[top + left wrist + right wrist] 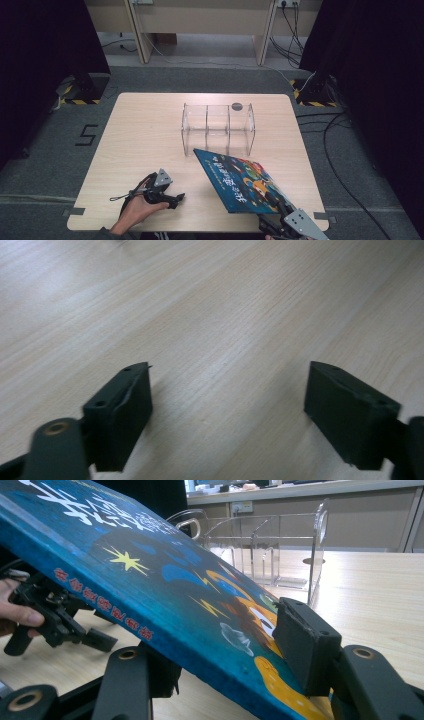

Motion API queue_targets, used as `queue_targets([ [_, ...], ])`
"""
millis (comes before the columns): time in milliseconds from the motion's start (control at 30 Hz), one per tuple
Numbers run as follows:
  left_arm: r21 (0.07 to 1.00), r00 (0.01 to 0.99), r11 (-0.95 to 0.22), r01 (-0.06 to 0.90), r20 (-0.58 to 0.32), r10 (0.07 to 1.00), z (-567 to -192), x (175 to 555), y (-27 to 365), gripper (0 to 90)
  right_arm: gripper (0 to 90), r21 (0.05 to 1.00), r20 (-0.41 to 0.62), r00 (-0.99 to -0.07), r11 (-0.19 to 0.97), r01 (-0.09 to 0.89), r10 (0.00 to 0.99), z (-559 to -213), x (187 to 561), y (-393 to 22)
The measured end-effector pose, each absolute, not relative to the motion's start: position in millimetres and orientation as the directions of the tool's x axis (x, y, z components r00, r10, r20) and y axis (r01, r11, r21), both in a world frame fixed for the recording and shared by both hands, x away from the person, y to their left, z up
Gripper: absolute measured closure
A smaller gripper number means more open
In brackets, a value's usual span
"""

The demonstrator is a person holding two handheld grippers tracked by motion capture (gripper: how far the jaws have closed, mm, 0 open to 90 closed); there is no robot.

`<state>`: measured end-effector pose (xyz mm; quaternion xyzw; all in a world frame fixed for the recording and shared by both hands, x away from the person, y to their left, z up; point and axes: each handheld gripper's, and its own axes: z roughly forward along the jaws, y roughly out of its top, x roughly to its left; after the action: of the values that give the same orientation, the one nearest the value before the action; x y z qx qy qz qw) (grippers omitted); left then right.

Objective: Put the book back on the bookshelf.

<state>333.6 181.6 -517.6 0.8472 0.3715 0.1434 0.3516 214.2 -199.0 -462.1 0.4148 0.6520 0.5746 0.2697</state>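
Note:
A blue picture book (240, 182) with bright cartoon art hangs tilted above the table's front right, its far corner toward a clear acrylic rack (218, 129). My right gripper (286, 214) is shut on the book's near corner; in the right gripper view the jaws clamp the book (150, 580) from above and below, around the gripper's middle (225, 650). My left gripper (175, 199) rests low at the front left in a hand, open. In the left gripper view its jaws stand wide apart (227, 415) over the bare wooden table (210, 315).
The clear rack (270, 545) has three upright compartments and stands at the table's middle back. A dark round spot (237, 106) lies behind it. Black curtains flank the table (145, 130), and cables run over the floor at the right (330, 130).

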Motion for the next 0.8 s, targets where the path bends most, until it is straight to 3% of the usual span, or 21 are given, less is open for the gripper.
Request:
queue_targets([
  [800, 0.703, 0.693, -0.483, 0.522, -0.019, 0.721, -517.8, 333.1, 180.5, 14.1, 51.4, 0.944, 0.308, -0.489, -0.198, 0.265, 0.816, -455.2, 214.2, -217.3],
])
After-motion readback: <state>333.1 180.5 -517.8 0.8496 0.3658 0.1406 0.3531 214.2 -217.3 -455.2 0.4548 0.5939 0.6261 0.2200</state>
